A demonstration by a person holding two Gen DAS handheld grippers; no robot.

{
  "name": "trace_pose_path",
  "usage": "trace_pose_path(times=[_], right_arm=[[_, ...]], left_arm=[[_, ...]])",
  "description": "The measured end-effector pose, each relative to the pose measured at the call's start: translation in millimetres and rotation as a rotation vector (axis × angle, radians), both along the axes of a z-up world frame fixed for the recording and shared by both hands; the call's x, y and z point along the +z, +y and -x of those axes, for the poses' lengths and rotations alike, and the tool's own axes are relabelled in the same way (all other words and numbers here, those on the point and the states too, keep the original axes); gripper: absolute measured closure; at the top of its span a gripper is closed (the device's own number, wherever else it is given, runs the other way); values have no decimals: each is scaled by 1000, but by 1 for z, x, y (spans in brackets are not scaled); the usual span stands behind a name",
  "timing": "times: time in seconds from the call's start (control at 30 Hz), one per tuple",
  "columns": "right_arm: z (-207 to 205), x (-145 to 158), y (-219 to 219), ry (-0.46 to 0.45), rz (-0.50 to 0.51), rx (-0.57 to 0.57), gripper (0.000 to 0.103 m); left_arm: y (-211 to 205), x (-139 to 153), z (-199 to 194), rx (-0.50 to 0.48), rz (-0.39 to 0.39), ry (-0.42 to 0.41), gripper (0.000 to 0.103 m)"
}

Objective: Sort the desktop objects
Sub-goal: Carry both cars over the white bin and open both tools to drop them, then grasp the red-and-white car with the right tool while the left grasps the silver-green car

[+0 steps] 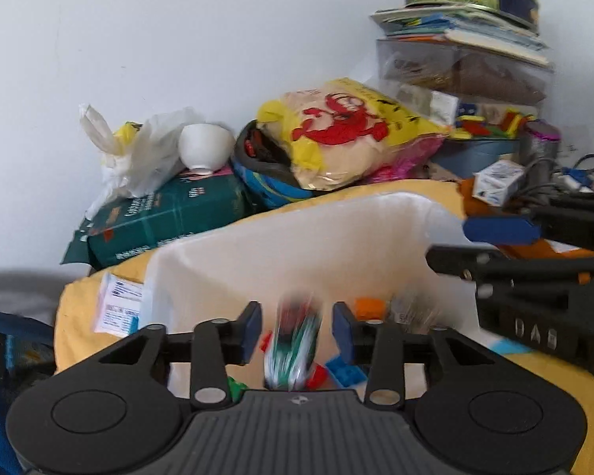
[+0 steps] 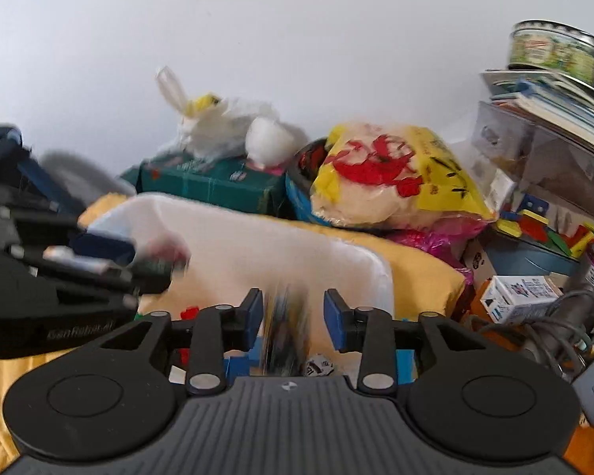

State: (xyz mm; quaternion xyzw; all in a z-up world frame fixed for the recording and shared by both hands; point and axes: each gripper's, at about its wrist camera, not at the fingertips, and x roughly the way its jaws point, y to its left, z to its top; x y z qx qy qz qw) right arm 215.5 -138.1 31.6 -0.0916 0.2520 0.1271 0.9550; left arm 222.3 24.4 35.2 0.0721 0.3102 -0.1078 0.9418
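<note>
**Both jaws apart over the white bin**

My left gripper [image 1: 297,330] stands apart, a blurred red-green-white packet [image 1: 295,340] between the pads, seemingly untouched. My right gripper [image 2: 294,318] is likewise apart around a blurred dark object [image 2: 287,328], which I cannot identify. Both hang over the white bin [image 1: 297,229] holding coloured blocks [image 1: 346,372], on the yellow cloth [image 1: 79,316].

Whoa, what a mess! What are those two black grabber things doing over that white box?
A person is tidying a cluttered desk with a grabber in each hand. Both hover over the white bin, which already holds small toy bricks. A blurry green, red and white object sits between the left gripper fingers, which don't seem to press it. Another blurred item sits between the right gripper fingers, also apparently loose. Behind are a yellow lobster bag and a white bowl.
</note>
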Motion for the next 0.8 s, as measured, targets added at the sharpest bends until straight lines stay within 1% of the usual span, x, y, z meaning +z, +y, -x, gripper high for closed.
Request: trace_pose_path(times=[0.07, 0.1, 0.2, 0.23, 0.27, 0.33, 0.43, 0.5, 0.57, 0.63, 0.67, 0.7, 0.8], right_arm=[[7, 4, -5, -15, -12, 18, 65], [10, 7, -7, -26, -13, 26, 65], [30, 13, -18, -60, -19, 55, 65], [35, 15, -21, -67, -26, 68, 65], [43, 15, -26, -69, -29, 82, 64], [57, 10, -34, -52, -21, 101, 63], [76, -12, -43, 5, 49, 110, 62], [86, -31, -50, 71, 63, 116, 62], [92, -53, -59, 167, 29, 96, 62], [94, -71, -67, 244, -7, 52, 62], [94, -78, -72, 278, -46, 34, 63], [93, -83, -76, 303, -82, 20, 65], [89, -91, -81, 322, -136, -10, 65]], left_arm=[[6, 4, 17, -9, 12, -11, 55], [8, 4, 21, -12, 13, -15, 53], [11, 8, 49, -50, 27, -33, 38], [11, 7, 59, -66, 27, -42, 36], [9, 4, 71, -80, 22, -47, 35], [2, -5, 88, -106, 11, -18, 35], [-11, -27, 112, -122, -11, 42, 35], [-17, -43, 127, -130, 7, 87, 35], [-22, -58, 136, -142, 23, 140, 35], [-29, -69, 145, -168, 13, 171, 35], [-34, -73, 148, -187, -1, 185, 35], [-38, -77, 150, -204, -19, 193, 35], [-45, -80, 155, -222, -65, 176, 35]])
